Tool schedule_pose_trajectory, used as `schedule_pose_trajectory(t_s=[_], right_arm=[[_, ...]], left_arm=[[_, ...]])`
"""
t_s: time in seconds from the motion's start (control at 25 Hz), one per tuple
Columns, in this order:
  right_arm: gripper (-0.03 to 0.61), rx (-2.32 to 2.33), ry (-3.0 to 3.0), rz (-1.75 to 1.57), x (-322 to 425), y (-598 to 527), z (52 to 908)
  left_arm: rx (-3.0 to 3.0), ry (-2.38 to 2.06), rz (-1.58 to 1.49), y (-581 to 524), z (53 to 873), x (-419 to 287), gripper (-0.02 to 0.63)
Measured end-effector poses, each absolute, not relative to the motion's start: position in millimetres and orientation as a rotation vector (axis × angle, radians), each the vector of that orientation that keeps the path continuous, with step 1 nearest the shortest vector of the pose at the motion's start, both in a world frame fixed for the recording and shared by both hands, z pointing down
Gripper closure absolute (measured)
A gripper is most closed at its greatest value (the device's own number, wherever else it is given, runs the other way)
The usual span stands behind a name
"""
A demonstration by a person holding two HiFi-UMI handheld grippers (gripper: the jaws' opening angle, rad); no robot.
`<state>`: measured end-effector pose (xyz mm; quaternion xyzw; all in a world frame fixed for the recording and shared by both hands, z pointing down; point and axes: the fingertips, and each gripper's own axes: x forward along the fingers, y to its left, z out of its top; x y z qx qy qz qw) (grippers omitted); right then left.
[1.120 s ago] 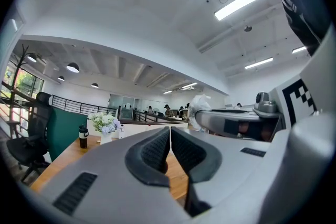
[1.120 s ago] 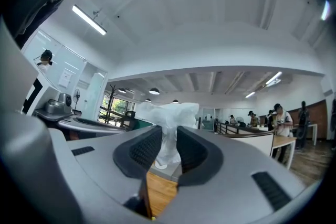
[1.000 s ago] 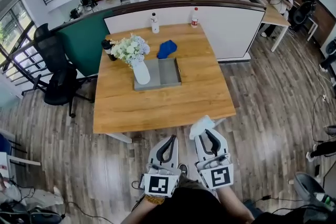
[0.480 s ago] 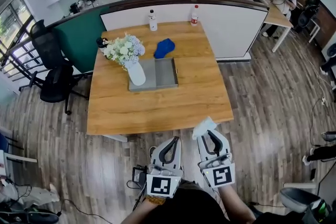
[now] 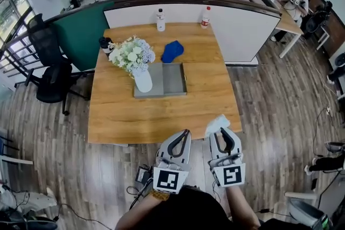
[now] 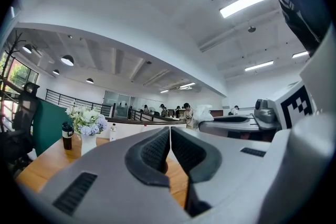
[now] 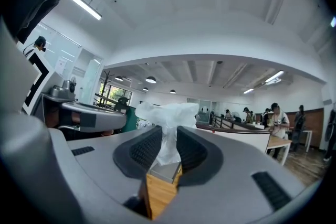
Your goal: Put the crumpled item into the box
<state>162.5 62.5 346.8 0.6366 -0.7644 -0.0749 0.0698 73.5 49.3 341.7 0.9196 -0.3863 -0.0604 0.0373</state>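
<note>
Crumpled white item (image 5: 217, 124) pinched in R gripper (image 5: 222, 136), jaws clamped on it, over table's (image 5: 161, 110) near edge. L gripper (image 5: 182, 140) just beside, jaws together, empty. Mid-table: grey box (image 5: 173, 79), flower vase (image 5: 143, 81) on its left part; blue cloth (image 5: 172, 51) behind, 2 bottles (image 5: 160, 20) at far edge.

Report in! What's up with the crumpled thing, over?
Right gripper shut on crumpled white paper. Left gripper shut, empty. Box on table, paper not in yet. Vase crowds its left side.
</note>
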Motion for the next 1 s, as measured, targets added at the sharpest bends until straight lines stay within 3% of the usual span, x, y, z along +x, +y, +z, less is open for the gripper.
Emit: schedule_pose_trajectory(t_s=[1.0], right_arm=[[0.483, 1.924, -2.152, -0.187, 140, -61, 353]], left_arm=[[2.806, -0.979, -0.265, -64, 345, 56, 0.588]])
